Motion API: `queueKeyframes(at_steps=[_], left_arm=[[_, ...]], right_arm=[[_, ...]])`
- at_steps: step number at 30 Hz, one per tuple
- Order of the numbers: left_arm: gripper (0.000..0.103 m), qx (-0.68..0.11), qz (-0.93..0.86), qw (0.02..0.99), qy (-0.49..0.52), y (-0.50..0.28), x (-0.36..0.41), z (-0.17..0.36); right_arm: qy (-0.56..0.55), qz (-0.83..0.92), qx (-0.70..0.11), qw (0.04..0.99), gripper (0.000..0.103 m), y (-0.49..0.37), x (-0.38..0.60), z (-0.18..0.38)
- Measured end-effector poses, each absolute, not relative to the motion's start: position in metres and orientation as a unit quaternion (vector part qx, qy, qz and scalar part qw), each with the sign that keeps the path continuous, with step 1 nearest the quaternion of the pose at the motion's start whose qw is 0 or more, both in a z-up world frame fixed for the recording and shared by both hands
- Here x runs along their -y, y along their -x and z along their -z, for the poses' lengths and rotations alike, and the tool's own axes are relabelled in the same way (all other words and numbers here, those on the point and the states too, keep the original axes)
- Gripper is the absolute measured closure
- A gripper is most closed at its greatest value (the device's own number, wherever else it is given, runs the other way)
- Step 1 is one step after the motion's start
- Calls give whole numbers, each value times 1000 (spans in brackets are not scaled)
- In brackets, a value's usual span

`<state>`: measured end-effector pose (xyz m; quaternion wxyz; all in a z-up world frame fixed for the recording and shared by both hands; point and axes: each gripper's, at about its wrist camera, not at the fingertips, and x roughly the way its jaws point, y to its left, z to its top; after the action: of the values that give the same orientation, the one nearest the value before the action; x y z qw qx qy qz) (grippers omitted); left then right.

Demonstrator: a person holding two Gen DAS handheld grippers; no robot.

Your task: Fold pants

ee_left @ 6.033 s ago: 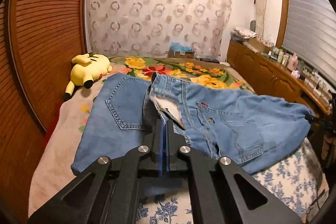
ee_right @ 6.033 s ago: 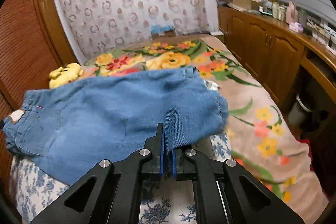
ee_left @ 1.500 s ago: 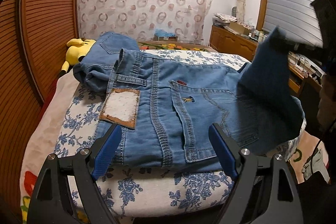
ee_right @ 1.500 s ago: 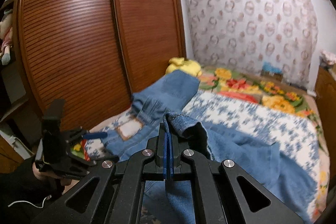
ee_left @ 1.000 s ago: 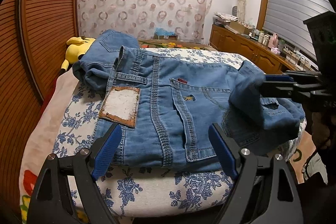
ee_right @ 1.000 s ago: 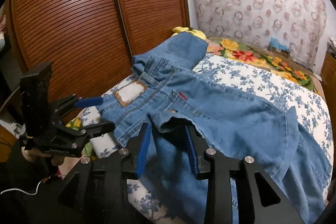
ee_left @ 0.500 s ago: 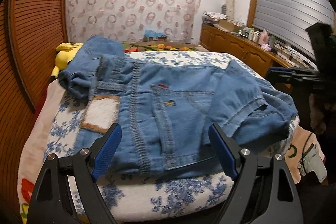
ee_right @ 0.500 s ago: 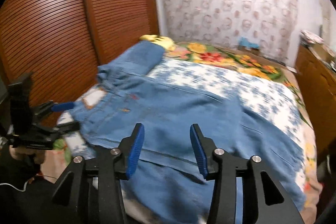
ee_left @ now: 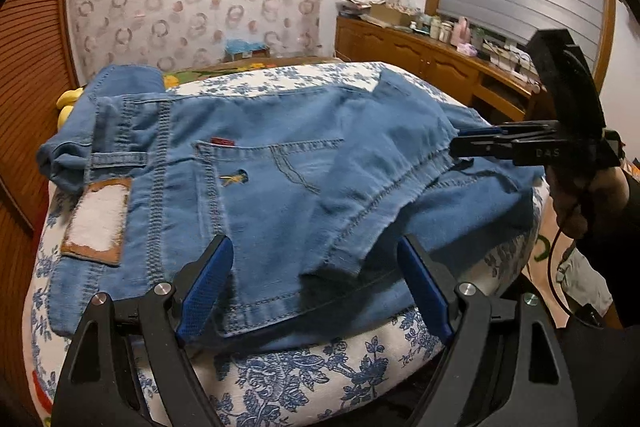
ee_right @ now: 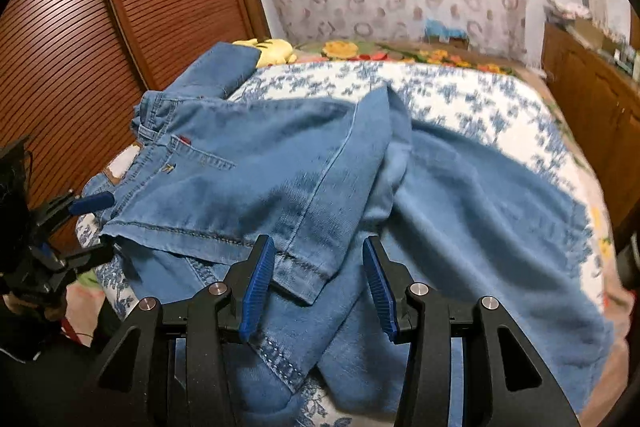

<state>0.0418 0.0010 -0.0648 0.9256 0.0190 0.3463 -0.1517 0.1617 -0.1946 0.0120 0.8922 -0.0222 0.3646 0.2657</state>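
The jeans (ee_left: 280,167) are lying across the near end of the bed (ee_left: 304,379), one leg folded back over the seat. Both tongs are hovering empty — the left gripper (ee_left: 316,283) spread wide, the right gripper (ee_right: 316,283) partly spread — above the near edge.

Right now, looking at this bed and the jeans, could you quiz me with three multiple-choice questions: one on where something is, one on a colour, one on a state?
1. Where is the yellow plush toy?
A. beyond the jeans, by the wooden doors
B. on the cabinet
C. between a gripper's fingers

2. What colour are the gripper pads?
A. red
B. blue
C. white

3. How are the jeans lying?
A. hanging from a hook
B. rolled into a ball
C. on the bed with a leg folded over the seat

Answers:
1 A: it peeks out behind the waistband end, next to the slatted doors.
2 B: both pairs show blue.
3 C: a hemmed leg end lies across the back pocket, and neither the left gripper nor the right gripper grips it.
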Motion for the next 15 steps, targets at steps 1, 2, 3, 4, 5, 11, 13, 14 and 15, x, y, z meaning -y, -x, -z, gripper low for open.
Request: queueKeyframes(at_steps=[1,2,3,4,5,11,13,14,15], left_arm=[[25,-347,153,925,-22,-43,0,66],[32,-349,154,924,-23,-44,1,67],[37,-352,154,923,-24,-46,2,68],[54,-356,156,921,-24,-49,2,69],[66,-361,161,918,-26,-52,4,71],[81,-355,175,918,-21,-55,5,67],[82,-345,177,922,-12,-52,2,63],[83,-340,178,923,-8,-52,0,60],[84,-335,180,925,-3,-51,-1,57]], right_arm=[[22,-269,-367,890,55,-162,190,-11],[21,-272,-369,888,55,-168,188,-9],[19,-274,-372,887,55,-171,189,-8],[18,-275,-374,886,55,-173,185,-7],[20,-277,-374,885,55,-176,184,-8],[43,-289,-360,886,78,-186,179,-7],[49,-289,-349,890,98,-185,182,-10],[50,-292,-340,893,98,-182,184,-11],[48,-293,-328,897,99,-180,184,-14]])
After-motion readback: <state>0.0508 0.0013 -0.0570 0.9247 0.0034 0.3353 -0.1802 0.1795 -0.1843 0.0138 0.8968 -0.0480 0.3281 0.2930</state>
